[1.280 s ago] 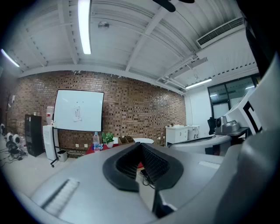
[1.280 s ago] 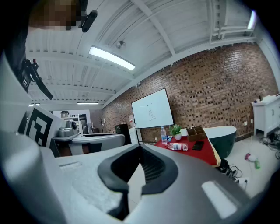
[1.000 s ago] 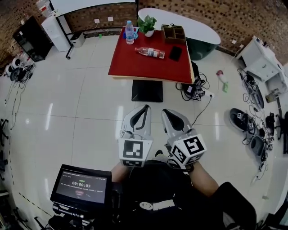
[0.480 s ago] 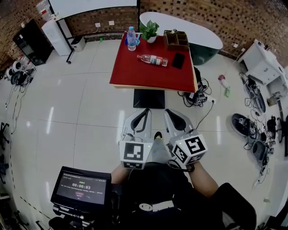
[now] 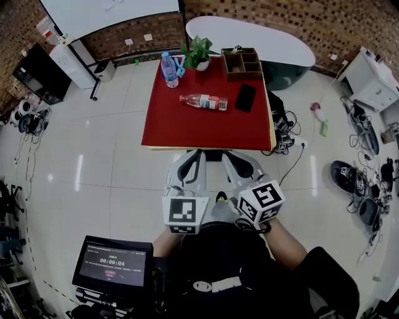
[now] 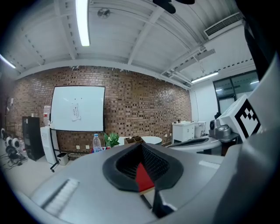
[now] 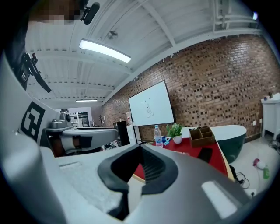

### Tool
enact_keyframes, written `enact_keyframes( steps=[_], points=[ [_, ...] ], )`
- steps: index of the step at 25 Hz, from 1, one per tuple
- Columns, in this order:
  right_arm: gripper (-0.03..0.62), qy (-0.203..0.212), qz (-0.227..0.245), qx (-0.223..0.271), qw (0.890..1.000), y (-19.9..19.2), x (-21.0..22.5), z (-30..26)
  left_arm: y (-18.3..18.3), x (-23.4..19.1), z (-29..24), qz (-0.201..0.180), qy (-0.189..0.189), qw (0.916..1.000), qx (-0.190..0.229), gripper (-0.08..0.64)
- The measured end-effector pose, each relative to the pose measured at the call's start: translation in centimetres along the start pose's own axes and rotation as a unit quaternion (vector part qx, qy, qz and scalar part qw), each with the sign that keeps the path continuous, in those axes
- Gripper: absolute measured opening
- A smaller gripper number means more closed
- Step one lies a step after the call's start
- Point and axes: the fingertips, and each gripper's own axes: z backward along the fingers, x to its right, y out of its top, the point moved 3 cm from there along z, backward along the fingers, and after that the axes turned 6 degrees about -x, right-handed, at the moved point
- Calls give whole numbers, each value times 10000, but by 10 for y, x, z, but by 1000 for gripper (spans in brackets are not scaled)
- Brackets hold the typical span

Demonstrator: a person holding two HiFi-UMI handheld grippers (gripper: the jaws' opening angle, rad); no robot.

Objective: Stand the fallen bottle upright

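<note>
The fallen clear bottle with a red label [image 5: 204, 101] lies on its side in the middle of the red table [image 5: 187, 128]. A second bottle [image 5: 168, 68] with a blue cap stands upright at the table's far left corner, also seen as the upright bottle [image 7: 157, 134] in the right gripper view. My left gripper [image 5: 194, 154] and right gripper [image 5: 232, 157] are side by side just short of the table's near edge, both shut and empty, well apart from the fallen bottle. In both gripper views the jaws hide the fallen bottle.
On the table stand a potted plant [image 5: 198, 53], a wooden organizer [image 5: 243, 62] and a black phone [image 5: 245, 97]. A whiteboard [image 5: 112, 9] and an oval white-topped table [image 5: 262, 37] are behind. Cables and gear [image 5: 355, 180] litter the floor at right. A timer tablet [image 5: 112, 263] sits at lower left.
The table has come much closer as the person walked toward it. Both grippers travelled forward together, still shut, and now reach the table's near edge.
</note>
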Motion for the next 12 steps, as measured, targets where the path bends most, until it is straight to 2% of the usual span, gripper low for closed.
enact_keyframes(
  steps=[7, 12],
  points=[
    [5, 264, -219, -280, 9990, 7, 95, -67, 5, -20, -108, -3, 221, 9994, -277, 6],
    [5, 474, -172, -340, 9981, 20, 120, -91, 11, -30, -134, -51, 430, 9982, -412, 6]
  ],
)
